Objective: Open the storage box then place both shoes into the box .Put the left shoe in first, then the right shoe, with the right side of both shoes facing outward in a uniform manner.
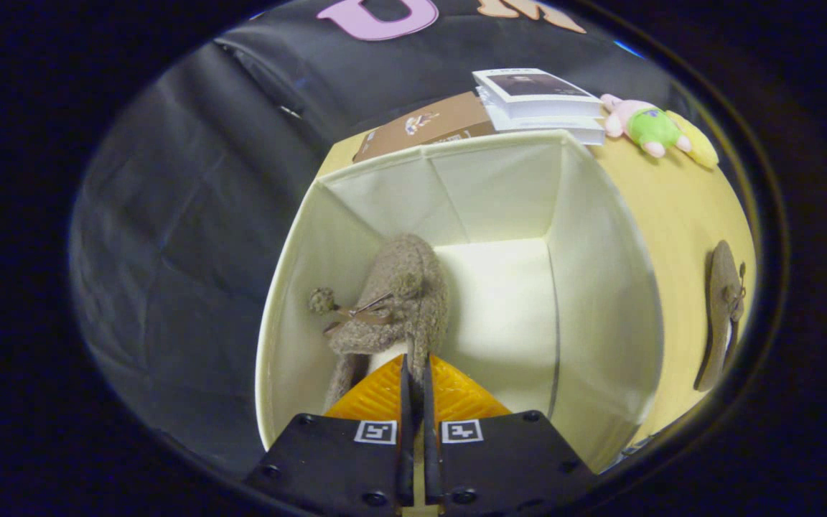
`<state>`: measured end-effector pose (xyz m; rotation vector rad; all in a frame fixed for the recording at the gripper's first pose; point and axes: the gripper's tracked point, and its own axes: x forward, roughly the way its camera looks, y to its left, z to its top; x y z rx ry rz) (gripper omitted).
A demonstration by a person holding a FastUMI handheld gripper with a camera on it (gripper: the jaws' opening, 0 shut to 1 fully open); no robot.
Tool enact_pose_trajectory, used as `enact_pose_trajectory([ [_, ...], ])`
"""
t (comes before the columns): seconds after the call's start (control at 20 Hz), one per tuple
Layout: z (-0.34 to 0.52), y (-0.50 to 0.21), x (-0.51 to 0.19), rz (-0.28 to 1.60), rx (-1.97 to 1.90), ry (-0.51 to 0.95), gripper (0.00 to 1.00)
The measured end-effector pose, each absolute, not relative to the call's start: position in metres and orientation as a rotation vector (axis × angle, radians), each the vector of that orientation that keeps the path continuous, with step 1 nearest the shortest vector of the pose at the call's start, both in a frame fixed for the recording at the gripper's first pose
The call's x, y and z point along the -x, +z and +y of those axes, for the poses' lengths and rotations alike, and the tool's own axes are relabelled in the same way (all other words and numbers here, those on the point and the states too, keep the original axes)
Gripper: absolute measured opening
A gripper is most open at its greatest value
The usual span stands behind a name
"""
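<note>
No legible text: print on brown box [428, 126] and book cover [532, 86] too small to read.

Two fuzzy brown shoes: one [395, 301] inside the storage box, one [722, 316] lying on the table outside it. One open cream storage box [600, 287]. One gripper [413, 373], its two fingers pinched on the first shoe's edge. One brown flat carton [428, 123], two stacked books [535, 97], one plush toy [650, 129]
</note>
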<state>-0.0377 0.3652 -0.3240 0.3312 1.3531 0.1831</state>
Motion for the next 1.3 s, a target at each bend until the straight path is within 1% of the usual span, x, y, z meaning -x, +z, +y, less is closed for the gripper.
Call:
enact_pose_trajectory([
  [0.05,0.367,-0.327,0.042,1.366,-0.317,0.19,0.09],
  [0.15,0.376,-0.331,0.048,1.388,-0.312,0.233,0.17],
  [0.25,0.38,-0.33,0.05,1.395,-0.316,0.274,0.29],
  [0.5,0.387,-0.3,0.046,1.328,-0.34,0.373,0.59],
  [0.65,0.375,-0.276,0.045,1.267,-0.283,0.439,0.76],
  [0.85,0.364,-0.237,0.036,1.144,-0.308,0.523,1.0],
  [1.15,0.306,-0.203,0.022,0.976,-0.324,0.545,1.0],
  [1.3,0.271,-0.193,0.023,0.932,-0.343,0.534,1.0],
])
